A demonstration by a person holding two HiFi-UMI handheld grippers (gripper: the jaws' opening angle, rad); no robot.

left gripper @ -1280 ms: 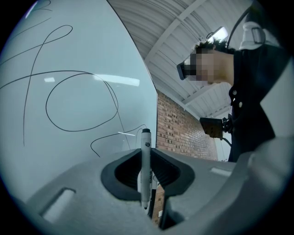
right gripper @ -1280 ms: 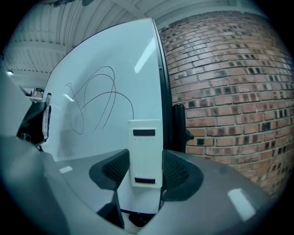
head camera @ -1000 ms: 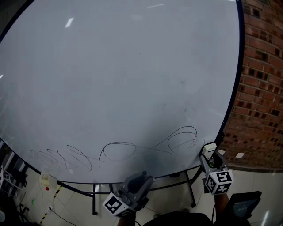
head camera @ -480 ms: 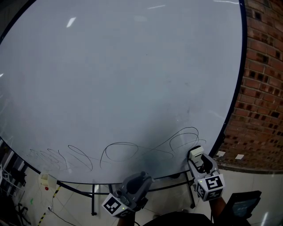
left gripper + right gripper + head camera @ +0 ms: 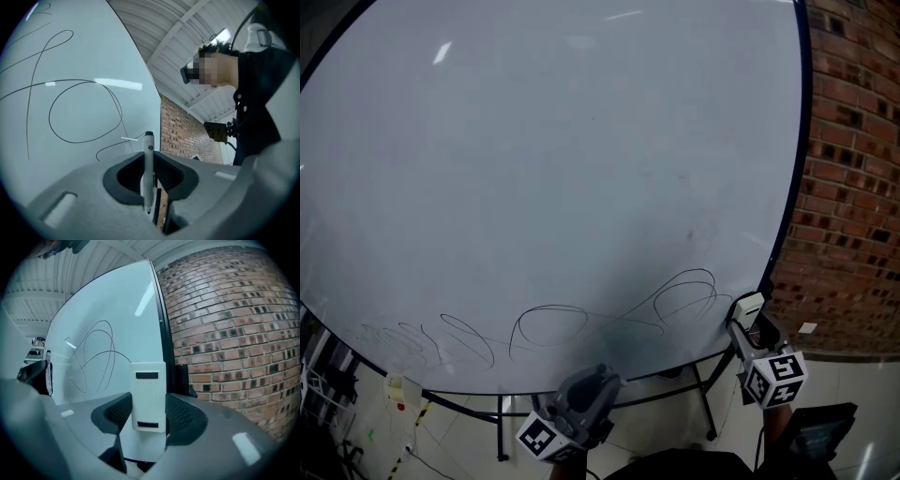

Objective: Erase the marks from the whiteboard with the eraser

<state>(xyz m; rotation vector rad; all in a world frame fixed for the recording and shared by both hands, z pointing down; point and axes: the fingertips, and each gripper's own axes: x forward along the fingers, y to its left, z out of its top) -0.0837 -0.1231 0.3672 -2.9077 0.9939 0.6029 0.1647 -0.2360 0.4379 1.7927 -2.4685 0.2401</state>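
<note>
A large whiteboard [image 5: 562, 169] fills the head view, with looping black marks [image 5: 548, 323] along its lower edge. More loops [image 5: 689, 295] sit near the lower right corner, with a grey smudge [image 5: 623, 333] between the two groups. My right gripper [image 5: 748, 314] is shut on a white eraser [image 5: 148, 394], just off the board's right edge beside those loops. My left gripper [image 5: 598, 377] hangs below the board's lower edge, shut on a black-capped marker [image 5: 148, 168] that stands upright between the jaws.
A red brick wall [image 5: 853, 169] stands right of the board. The board rests on a black metal stand [image 5: 703, 398] over a pale tiled floor [image 5: 459, 441]. A dark object [image 5: 820, 427] lies low at the right.
My right gripper with the eraser first slid left onto the board's lower right corner, then back right and off past the board's edge. The left gripper has stayed put.
</note>
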